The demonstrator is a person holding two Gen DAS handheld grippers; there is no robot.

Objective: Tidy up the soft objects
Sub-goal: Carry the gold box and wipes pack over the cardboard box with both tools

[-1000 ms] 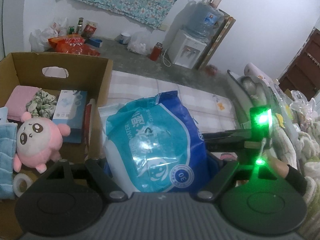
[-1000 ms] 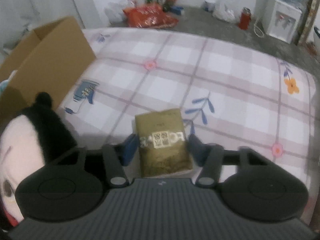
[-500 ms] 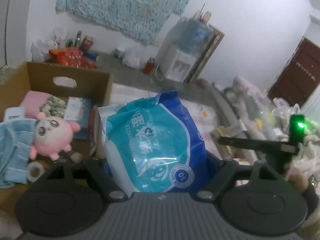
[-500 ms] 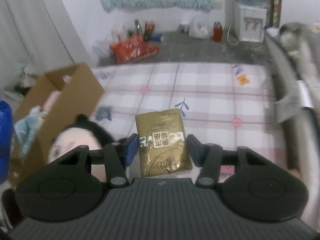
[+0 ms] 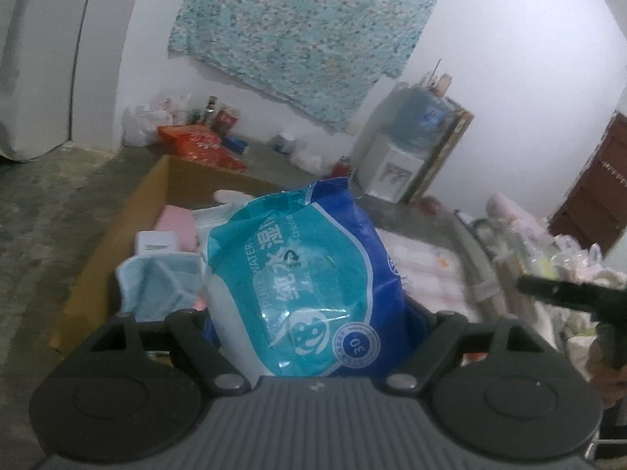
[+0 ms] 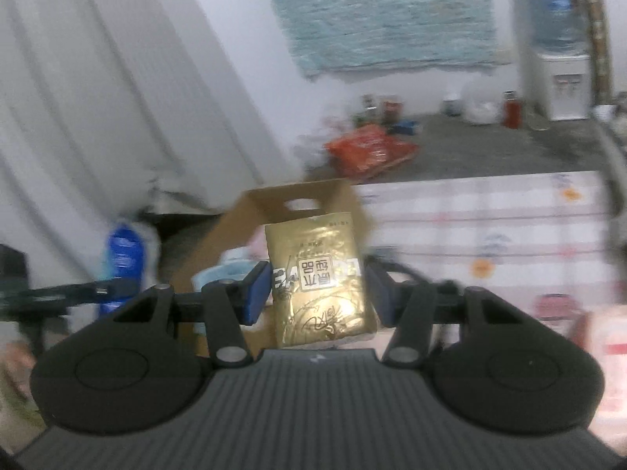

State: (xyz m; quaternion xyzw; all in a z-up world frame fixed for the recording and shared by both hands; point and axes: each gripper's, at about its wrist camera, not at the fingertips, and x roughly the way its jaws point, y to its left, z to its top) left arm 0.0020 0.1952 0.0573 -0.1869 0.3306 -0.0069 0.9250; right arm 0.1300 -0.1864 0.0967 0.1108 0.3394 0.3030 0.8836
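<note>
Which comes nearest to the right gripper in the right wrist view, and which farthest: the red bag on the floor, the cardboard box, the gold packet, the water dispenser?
1. Gold packet: clamped in the right gripper.
2. Cardboard box: just behind the packet, centre-left.
3. Red bag: on the floor beyond the box.
4. Water dispenser: by the back wall, upper right.

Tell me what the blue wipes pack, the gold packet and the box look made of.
Blue wipes pack: glossy plastic film, with wrinkles and glare. Gold packet: shiny foil-like wrapper, probably metallised plastic, with bright reflections. Box: matte brown cardboard with a cut-out handle.
</note>
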